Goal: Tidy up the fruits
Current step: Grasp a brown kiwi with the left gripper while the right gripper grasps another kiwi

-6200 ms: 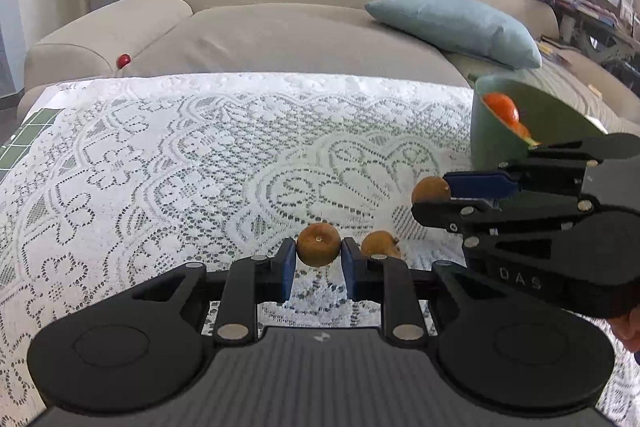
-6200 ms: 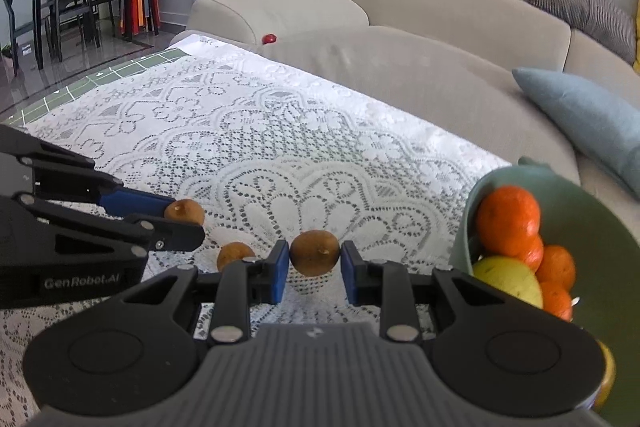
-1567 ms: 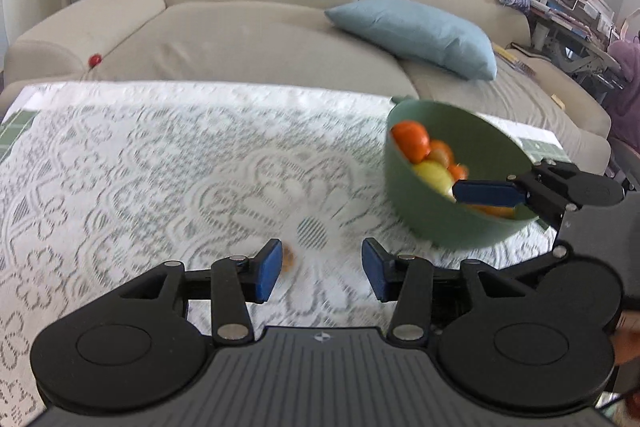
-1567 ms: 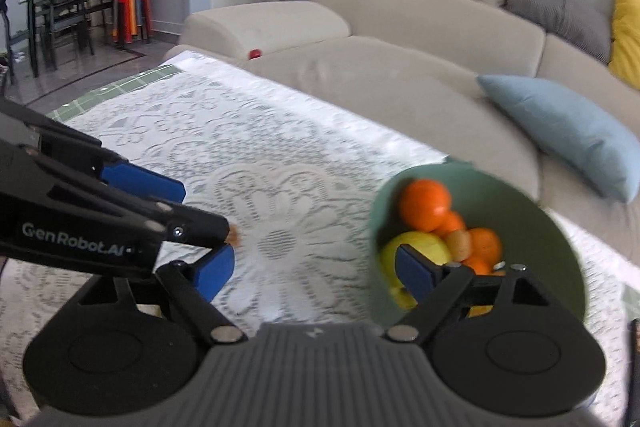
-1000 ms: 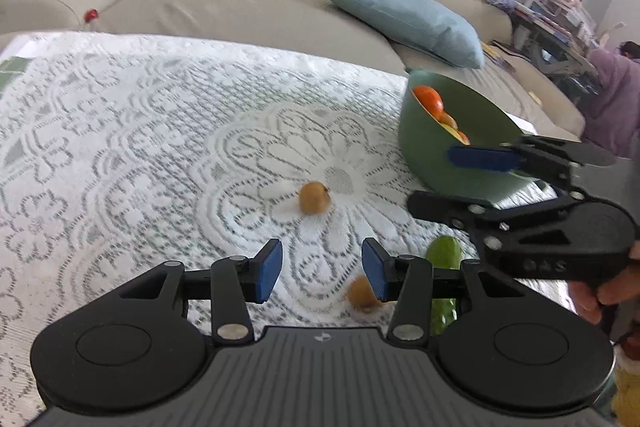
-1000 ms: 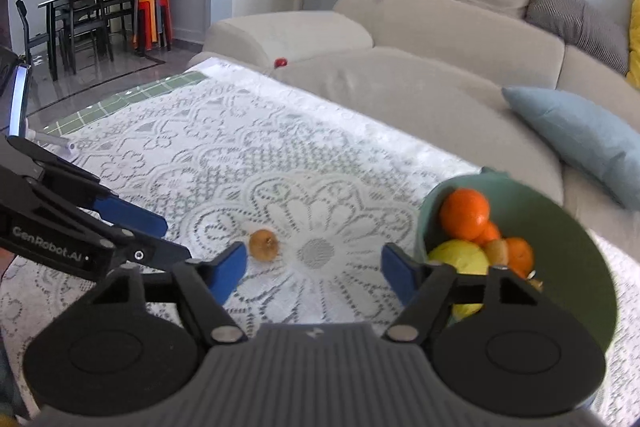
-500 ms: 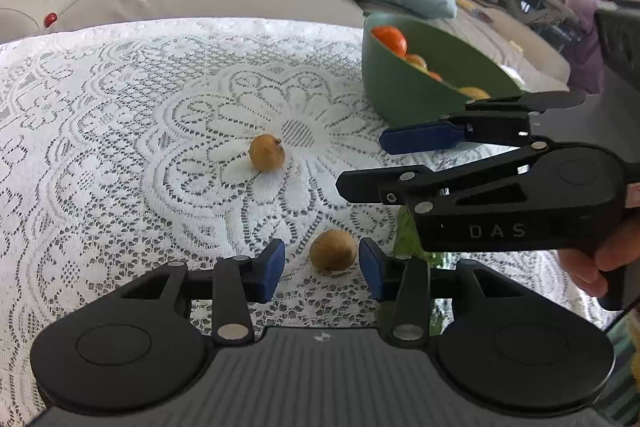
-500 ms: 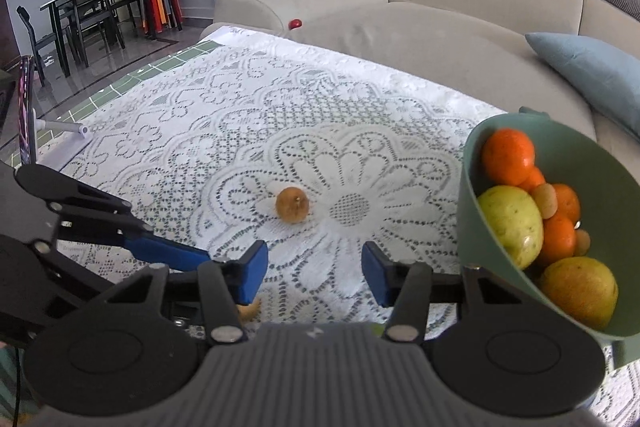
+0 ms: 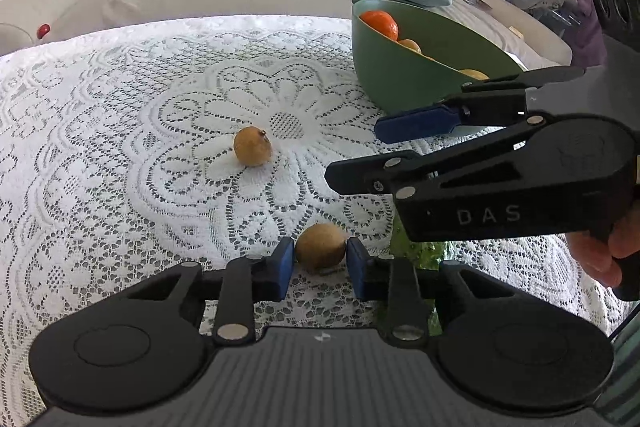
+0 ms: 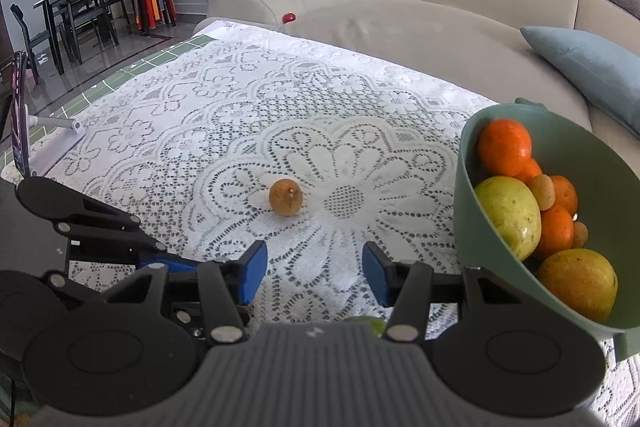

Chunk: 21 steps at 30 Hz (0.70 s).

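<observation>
A: Status of left tongs (image 9: 320, 261)?
B: Just closed on a brown fruit (image 9: 320, 246), low centre, on the lace desk (image 9: 120, 147).
A: Right tongs (image 10: 314, 273)?
B: Open, nothing between pads. Second fruit (image 10: 285, 197) mid-frame, loose. Bowl (image 10: 464, 227) at right, holds oranges.

Both wrist cameras sit low and close over the lace cloth (image 9: 120, 155), looking obliquely down toward the sofa (image 10: 440, 39) at twelve o'clock, and share the middle fruit (image 9: 252, 146), the bowl (image 10: 464, 211) at two o'clock and each other's gripper.
</observation>
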Each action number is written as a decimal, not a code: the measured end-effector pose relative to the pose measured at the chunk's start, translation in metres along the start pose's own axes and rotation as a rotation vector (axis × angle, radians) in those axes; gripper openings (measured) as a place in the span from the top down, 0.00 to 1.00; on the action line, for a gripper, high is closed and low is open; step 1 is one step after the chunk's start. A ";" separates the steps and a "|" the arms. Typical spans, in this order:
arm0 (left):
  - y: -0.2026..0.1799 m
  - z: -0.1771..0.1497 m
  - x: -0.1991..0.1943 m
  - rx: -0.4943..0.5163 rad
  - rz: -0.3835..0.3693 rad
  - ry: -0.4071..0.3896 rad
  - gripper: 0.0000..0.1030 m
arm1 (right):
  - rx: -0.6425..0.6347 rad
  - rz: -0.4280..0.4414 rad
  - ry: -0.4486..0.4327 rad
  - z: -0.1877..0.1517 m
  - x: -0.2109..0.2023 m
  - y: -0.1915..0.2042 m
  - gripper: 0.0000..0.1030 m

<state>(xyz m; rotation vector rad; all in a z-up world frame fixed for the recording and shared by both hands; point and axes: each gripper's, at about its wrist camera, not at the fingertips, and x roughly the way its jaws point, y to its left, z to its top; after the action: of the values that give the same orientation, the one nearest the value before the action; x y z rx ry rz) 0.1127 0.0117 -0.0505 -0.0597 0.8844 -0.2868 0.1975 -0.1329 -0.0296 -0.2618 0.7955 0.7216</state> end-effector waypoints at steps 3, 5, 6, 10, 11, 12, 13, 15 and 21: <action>-0.002 0.000 0.002 0.006 -0.001 -0.004 0.70 | 0.002 -0.001 0.001 -0.001 0.001 0.000 0.51; -0.003 0.000 0.001 0.010 0.006 -0.009 0.70 | 0.005 0.004 -0.005 -0.001 0.001 0.000 0.51; -0.003 0.001 0.001 0.009 0.010 -0.010 0.70 | 0.004 0.010 -0.012 -0.001 0.001 0.000 0.51; 0.008 0.004 -0.003 -0.037 0.049 -0.021 0.70 | -0.001 0.026 -0.044 -0.001 0.001 0.001 0.50; 0.012 0.005 -0.004 -0.056 0.059 -0.024 0.70 | -0.001 0.029 -0.048 -0.001 0.002 0.001 0.50; 0.016 0.006 -0.005 -0.070 0.066 -0.028 0.70 | 0.001 0.029 -0.054 0.000 0.003 0.001 0.50; 0.020 0.006 -0.007 -0.086 0.076 -0.033 0.70 | 0.005 0.030 -0.060 0.000 0.004 0.001 0.50; 0.025 0.007 -0.009 -0.104 0.102 -0.041 0.70 | 0.021 0.036 -0.074 0.001 0.006 -0.001 0.50; 0.040 0.010 -0.011 -0.174 0.188 -0.056 0.70 | 0.027 0.065 -0.088 0.005 0.018 0.000 0.50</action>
<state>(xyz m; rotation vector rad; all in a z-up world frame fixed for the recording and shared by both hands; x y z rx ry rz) 0.1228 0.0525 -0.0423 -0.1441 0.8512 -0.0327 0.2092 -0.1217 -0.0392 -0.1786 0.7320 0.7778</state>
